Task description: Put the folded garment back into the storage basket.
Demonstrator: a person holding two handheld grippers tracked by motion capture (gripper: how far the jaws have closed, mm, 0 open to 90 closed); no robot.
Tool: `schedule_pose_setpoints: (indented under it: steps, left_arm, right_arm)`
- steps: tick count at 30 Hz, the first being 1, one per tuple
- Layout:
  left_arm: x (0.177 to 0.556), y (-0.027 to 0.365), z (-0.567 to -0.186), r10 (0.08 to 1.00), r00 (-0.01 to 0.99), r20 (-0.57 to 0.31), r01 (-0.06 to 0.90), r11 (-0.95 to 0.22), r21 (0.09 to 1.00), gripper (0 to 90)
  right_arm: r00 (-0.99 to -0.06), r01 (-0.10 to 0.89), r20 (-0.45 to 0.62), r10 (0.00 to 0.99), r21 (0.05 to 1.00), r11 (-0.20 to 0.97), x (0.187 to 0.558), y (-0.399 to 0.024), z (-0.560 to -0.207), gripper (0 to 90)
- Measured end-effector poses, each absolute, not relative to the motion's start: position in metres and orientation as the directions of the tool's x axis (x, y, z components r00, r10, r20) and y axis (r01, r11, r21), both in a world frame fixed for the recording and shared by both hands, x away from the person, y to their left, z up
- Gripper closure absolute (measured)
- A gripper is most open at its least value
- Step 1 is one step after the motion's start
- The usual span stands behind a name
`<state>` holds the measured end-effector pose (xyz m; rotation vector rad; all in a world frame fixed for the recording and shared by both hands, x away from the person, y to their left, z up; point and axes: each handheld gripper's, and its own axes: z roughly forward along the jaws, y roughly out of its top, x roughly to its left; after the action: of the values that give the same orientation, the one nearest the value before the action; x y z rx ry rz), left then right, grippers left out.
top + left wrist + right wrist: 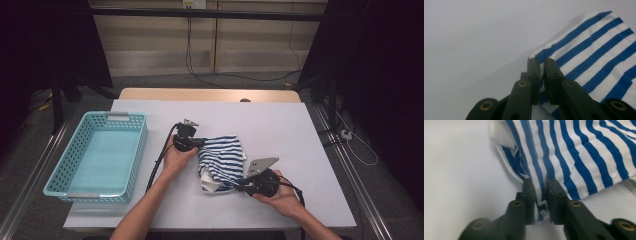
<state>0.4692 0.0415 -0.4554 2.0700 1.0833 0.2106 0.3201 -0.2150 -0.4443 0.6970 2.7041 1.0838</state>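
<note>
A blue-and-white striped cloth (222,155) lies bunched on the white table (285,125), near the middle. My left gripper (202,143) is at the cloth's far left edge. In the left gripper view its jaws (542,62) are pinched together on the edge of the striped cloth (594,50). My right gripper (239,186) sits at the cloth's near right corner. In the right gripper view a fold of the cloth (574,150) fills the narrow gap between my right gripper's (540,185) jaws. A white inner layer of the cloth shows at the near left corner.
A light blue plastic basket (143,131) stands on the table's left side with nothing in it. Bare table lies to the right of the cloth and behind it. Cables run across the floor beyond the far edge.
</note>
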Motion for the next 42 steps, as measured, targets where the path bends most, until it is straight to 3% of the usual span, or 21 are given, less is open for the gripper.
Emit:
schedule_pose_setpoints:
  steps: [1, 4, 12, 26, 29, 42]
  left_arm:
    - [0.469, 0.041, -0.455, 0.757, 0.624, -0.195, 0.629, -0.337, 0.701, 84.2]
    - [0.471, 0.038, -0.457, 0.768, 0.610, -0.196, 0.628, -0.318, 0.710, 84.4]
    - [0.475, 0.037, -0.457, 0.764, 0.611, -0.207, 0.632, -0.312, 0.710, 84.4]
    - [0.478, 0.039, -0.458, 0.754, 0.617, -0.227, 0.639, -0.310, 0.704, 84.3]
    - [0.480, 0.039, -0.458, 0.756, 0.610, -0.238, 0.641, -0.295, 0.709, 84.4]
    - [0.480, 0.046, -0.448, 0.738, 0.613, -0.282, 0.621, -0.229, 0.750, 84.8]
  right_arm:
    - [-0.882, 0.365, 0.036, 0.471, 0.684, 0.632, 0.320, -0.215, -0.444, 72.6]
    - [-0.900, 0.330, 0.016, 0.436, 0.681, 0.654, 0.317, -0.218, -0.446, 59.7]
    - [-0.923, 0.247, -0.054, 0.380, 0.674, 0.696, 0.314, -0.217, -0.448, 55.9]
    - [-0.898, 0.248, -0.109, 0.426, 0.674, 0.696, 0.318, -0.206, -0.449, 74.2]
    - [-0.893, 0.265, -0.091, 0.440, 0.685, 0.679, 0.320, -0.205, -0.449, 81.9]
    - [-0.874, 0.340, 0.019, 0.486, 0.737, 0.583, 0.322, -0.211, -0.441, 85.4]
